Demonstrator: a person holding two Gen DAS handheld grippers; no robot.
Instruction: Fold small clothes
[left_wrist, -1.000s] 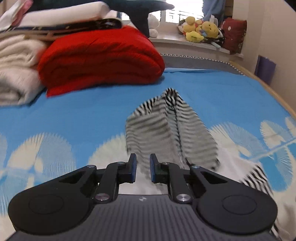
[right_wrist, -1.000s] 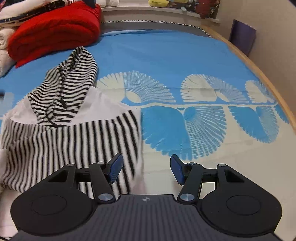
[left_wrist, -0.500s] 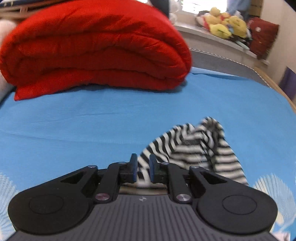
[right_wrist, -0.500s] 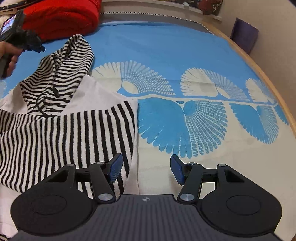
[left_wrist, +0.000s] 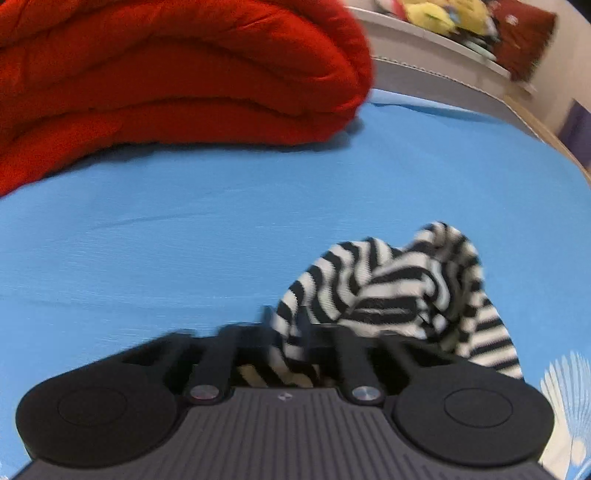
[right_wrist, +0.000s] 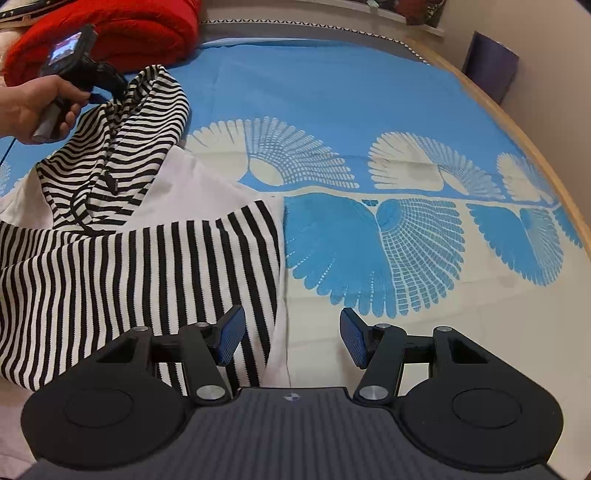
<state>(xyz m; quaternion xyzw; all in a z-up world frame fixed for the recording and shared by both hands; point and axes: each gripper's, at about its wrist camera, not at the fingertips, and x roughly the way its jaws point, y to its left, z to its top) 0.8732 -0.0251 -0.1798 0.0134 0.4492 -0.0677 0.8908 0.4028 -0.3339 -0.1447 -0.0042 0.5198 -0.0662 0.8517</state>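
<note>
The left hand-held gripper (left_wrist: 286, 343) is reaching the hood (left_wrist: 391, 280) of the striped top and its jaws have just been closing: they are now pinching the hood's near edge, with striped cloth bunching up between them. From the right wrist view, a hand (right_wrist: 33, 107) is gripping that tool's handle at the far left, its tip sitting right against the hood (right_wrist: 122, 147). The top (right_wrist: 122, 277) is lying on the bed (right_wrist: 332, 92), on the blue sheet with its white fan pattern, hood pointing away toward the red blanket (left_wrist: 166, 70). The right hand-held gripper (right_wrist: 291, 338) is hovering with its blue pads wide apart, nothing between them being gripped; its left pad (right_wrist: 231, 334) is hanging over the top's striped right edge, the other pad over bare sheet.
</note>
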